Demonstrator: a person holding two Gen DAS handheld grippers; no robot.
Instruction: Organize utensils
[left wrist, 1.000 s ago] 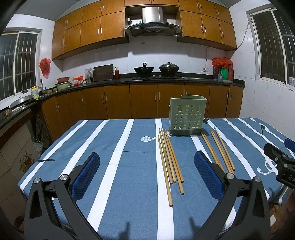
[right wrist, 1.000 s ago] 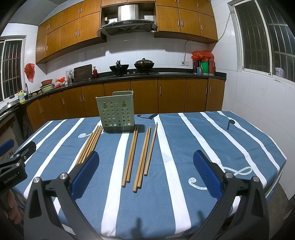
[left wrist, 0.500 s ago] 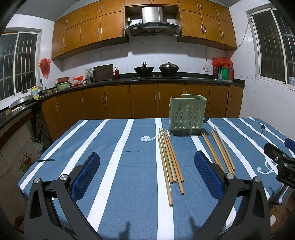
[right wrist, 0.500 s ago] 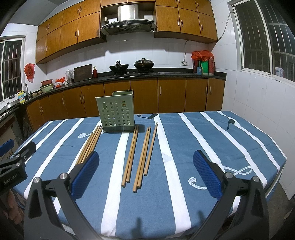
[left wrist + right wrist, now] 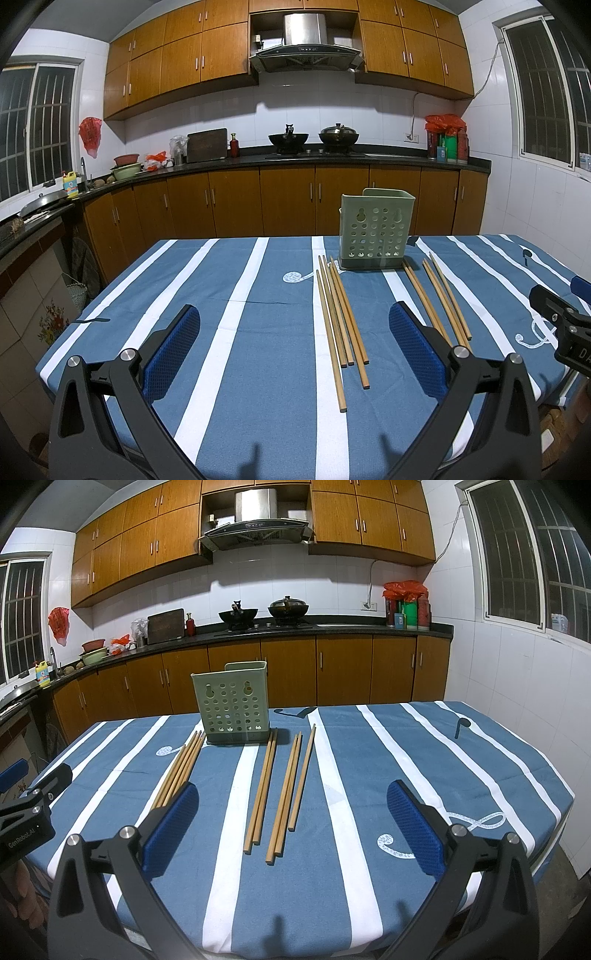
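Observation:
A green perforated utensil holder (image 5: pixel 375 230) (image 5: pixel 234 701) stands upright on the blue striped tablecloth (image 5: pixel 258 332). Several wooden chopsticks lie flat in front of it in two groups: a left bundle (image 5: pixel 338 317) (image 5: pixel 181 771) and a right group (image 5: pixel 437 297) (image 5: pixel 284 790). My left gripper (image 5: pixel 295 350) is open and empty, hovering above the table's near edge, short of the left bundle. My right gripper (image 5: pixel 291 830) is open and empty above the near edge, with the right group's near ends between its fingers in view.
The table's near edge lies just below both grippers. Brown kitchen cabinets and a dark counter (image 5: pixel 295 162) with woks and bottles run behind the table. The right gripper's body shows at the left view's right edge (image 5: pixel 561 325). White tiled walls stand to the right.

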